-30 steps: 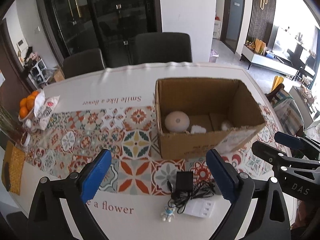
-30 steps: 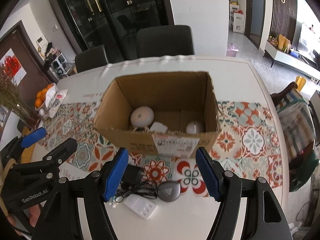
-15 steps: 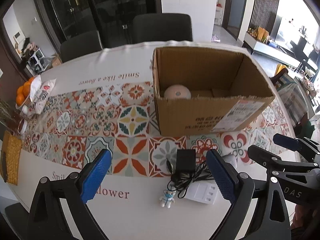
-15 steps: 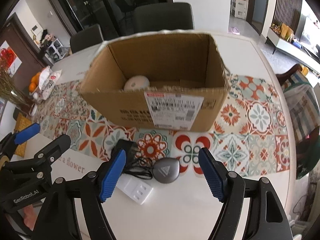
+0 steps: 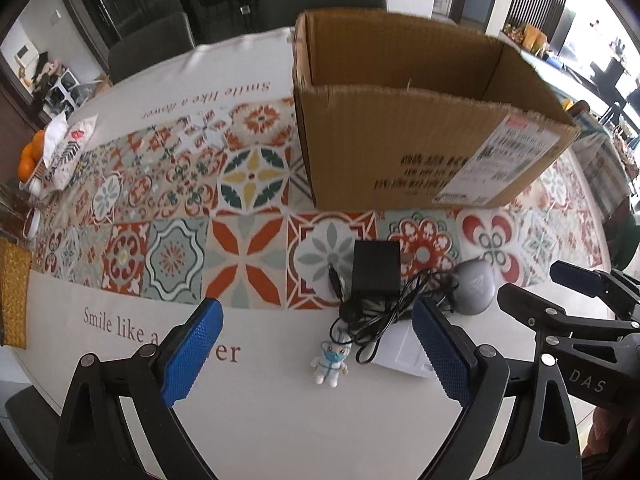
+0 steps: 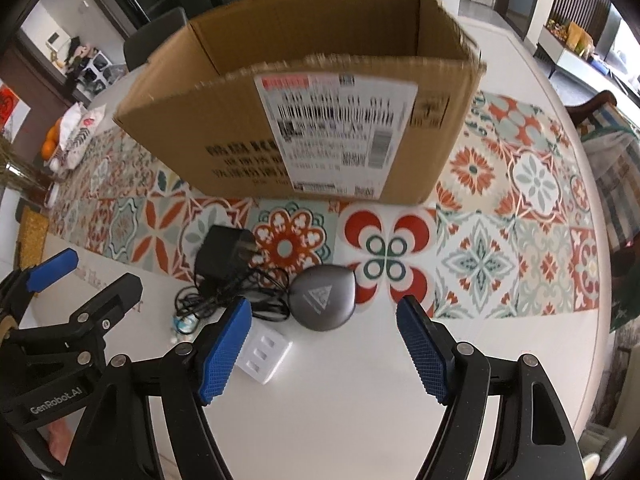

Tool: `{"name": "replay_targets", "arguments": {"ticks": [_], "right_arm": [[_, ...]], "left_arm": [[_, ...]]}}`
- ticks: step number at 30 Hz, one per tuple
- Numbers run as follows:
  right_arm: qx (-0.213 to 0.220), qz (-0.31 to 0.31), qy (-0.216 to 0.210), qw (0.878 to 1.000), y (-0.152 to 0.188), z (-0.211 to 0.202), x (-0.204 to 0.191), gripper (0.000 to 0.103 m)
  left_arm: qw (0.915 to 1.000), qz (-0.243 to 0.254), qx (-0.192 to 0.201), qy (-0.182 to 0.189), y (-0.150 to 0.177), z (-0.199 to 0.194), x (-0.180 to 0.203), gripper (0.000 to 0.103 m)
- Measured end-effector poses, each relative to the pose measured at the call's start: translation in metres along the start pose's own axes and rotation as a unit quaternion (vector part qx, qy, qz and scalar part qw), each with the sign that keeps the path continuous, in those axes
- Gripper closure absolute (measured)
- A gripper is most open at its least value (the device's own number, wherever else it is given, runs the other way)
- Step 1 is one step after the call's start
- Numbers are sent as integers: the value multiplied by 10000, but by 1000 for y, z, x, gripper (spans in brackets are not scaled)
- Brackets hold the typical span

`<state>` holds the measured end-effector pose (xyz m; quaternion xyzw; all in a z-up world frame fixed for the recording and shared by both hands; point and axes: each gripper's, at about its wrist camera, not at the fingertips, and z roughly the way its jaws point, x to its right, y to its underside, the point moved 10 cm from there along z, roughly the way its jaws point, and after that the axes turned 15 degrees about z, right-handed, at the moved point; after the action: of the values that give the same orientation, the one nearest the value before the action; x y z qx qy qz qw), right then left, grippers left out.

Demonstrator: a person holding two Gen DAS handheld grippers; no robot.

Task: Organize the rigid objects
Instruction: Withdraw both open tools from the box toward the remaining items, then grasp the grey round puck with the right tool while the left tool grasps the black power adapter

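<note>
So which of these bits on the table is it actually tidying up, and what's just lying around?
Part of the job:
cardboard box
black charger with its cord
grey case
white adapter
little figurine

Just lying about:
oranges
snack bag
chairs

Bright daylight pours in from blown-out windows at far right, leaving only soft shadows on the white table (image 5: pixel 280 420). Strong fisheye bending curves both views into black corners. The cardboard box (image 6: pixel 304 120) label is motion-blurred in the right wrist view.
</note>
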<state>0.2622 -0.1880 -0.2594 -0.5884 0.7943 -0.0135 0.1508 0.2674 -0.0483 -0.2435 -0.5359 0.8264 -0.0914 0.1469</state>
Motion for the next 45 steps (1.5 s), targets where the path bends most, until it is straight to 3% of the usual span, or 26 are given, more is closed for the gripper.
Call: {"name": "replay_targets", "arguments": {"ticks": [21, 36, 45], "right_arm": [[-655, 51, 270, 9975, 17, 56, 12, 28], [-834, -34, 351, 9959, 12, 92, -3, 35], [-696, -85, 456, 9965, 11, 101, -15, 42]], "left_arm": [[9983, 26, -571, 91, 16, 47, 6, 6], [9977, -64, -668, 93, 14, 58, -1, 6], [9978, -147, -635, 144, 14, 59, -7, 6]]}}
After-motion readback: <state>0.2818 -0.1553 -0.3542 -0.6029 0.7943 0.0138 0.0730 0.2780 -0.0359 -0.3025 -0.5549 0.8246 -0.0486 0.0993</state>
